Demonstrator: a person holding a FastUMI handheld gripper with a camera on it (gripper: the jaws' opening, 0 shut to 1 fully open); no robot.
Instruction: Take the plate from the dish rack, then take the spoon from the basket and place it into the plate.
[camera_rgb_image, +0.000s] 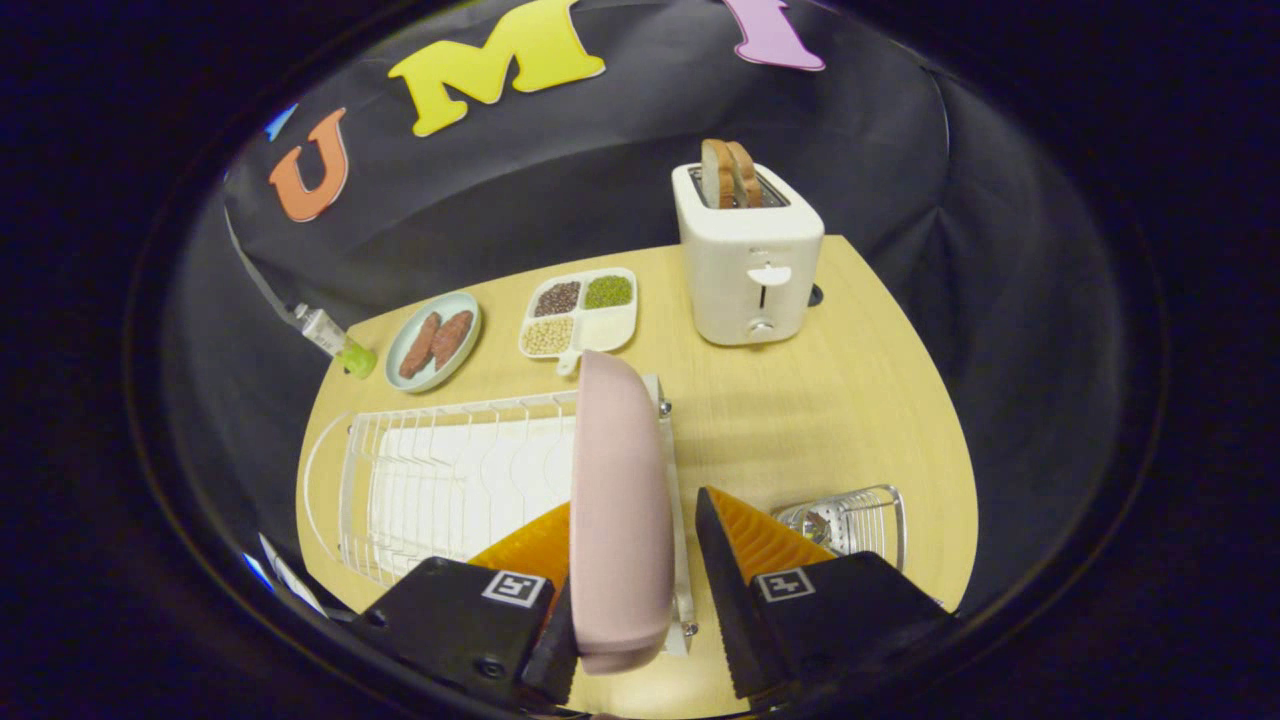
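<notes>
Gripper (635, 590) straddles the pink plate (620, 500), which stands on edge at the right end of the white dish rack (450, 480). Jaws are open: the left finger (535, 560) lies against or very near the plate's left face, while the right finger (735, 560) stands clear, with bare table (800, 400) visible in the gap. Nothing is clamped yet. Judged step: closing on the plate before lifting it out of the rack.

Basket (850, 520), a small wire one, sits at about 2 o'clock from the right finger, just beyond it; something shiny lies inside, probably the spoon (822, 524), but it is too small to confirm.

Further off: toaster (750, 265) with bread slices at 12 to 1 o'clock, a divided tray of grains (580, 312) at 12 o'clock beyond the plate's far edge, and a small dish with two sausages (433, 342) at 11 o'clock.

Risks from here:
- Uneven closure. With the left finger nearer, the right one may push the plate sideways against the rack wires before the grip forms.
- Smooth, curved plate held near its edge; it may pivot or slip once lifted.
- Lifting at an angle could snag the plate in the wires and drag the rack.
- Swinging right could knock the basket.
</notes>
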